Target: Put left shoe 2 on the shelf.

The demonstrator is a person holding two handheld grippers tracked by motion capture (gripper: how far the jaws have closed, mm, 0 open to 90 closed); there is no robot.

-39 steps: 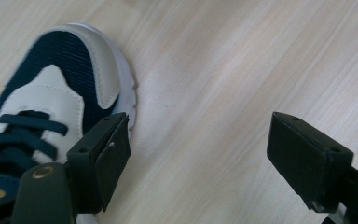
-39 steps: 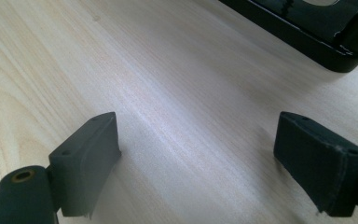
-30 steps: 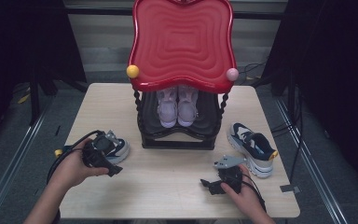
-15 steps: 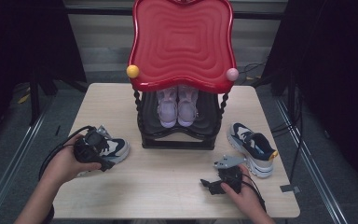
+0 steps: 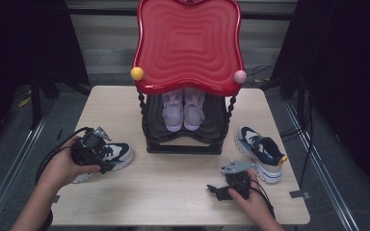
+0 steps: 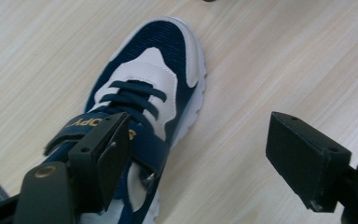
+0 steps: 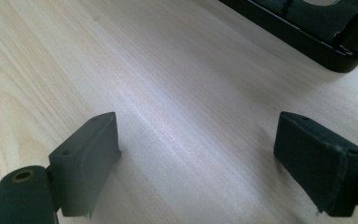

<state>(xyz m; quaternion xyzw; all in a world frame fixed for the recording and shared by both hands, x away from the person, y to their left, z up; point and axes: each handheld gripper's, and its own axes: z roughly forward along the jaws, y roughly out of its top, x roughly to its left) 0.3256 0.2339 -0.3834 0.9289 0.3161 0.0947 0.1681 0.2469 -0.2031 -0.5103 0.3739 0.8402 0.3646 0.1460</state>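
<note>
A navy and white sneaker (image 5: 118, 153) lies on the left of the table, toe pointing right. My left gripper (image 5: 105, 155) hovers over its heel end, open. In the left gripper view the left jaw stands above the sneaker (image 6: 154, 84) at its strap, the other jaw is over bare wood, and the gripper (image 6: 214, 154) holds nothing. The matching sneaker (image 5: 262, 151) lies at the right. My right gripper (image 5: 216, 189) rests near the front edge, pointing left. It is open (image 7: 209, 158) over bare tabletop.
A black shoe rack (image 5: 183, 144) with a wavy red top (image 5: 188, 43) stands at the table's middle back and holds a pair of lilac shoes (image 5: 183, 108). A yellow ball (image 5: 137, 73) and a pink ball (image 5: 240, 76) sit on its corners. Its black base (image 7: 326, 28) lies ahead of my right gripper.
My left hand has drifted a little to the left and back over the sneaker, so more of the toe shows. The right hand has stayed still.
</note>
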